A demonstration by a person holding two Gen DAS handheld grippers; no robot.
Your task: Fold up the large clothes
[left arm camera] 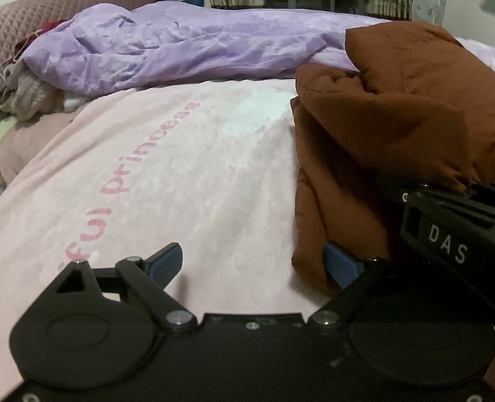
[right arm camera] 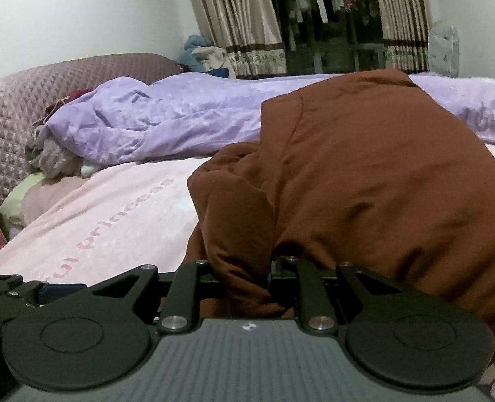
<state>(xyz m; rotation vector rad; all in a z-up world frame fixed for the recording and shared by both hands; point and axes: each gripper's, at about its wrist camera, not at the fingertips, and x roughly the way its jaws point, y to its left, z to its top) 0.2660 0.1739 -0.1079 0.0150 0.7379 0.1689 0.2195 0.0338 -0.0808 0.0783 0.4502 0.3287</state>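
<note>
A rust-brown padded coat [left arm camera: 398,107] lies bunched on the bed, one fold pinched between the right fingers [right arm camera: 282,276], its near edge touching the left gripper's right finger [left arm camera: 339,263].

A bedroom in someone's home. The bed [right arm camera: 113,207] fills the room, spread with a pink blanket printed "princess". A rumpled lilac quilt [right arm camera: 167,124] lies across its far side, a quilted headboard [right arm camera: 9,124] stands at its left end, and beyond it striped curtains [right arm camera: 234,16] frame a dark window [right arm camera: 328,23] with laundry hanging behind.
</note>
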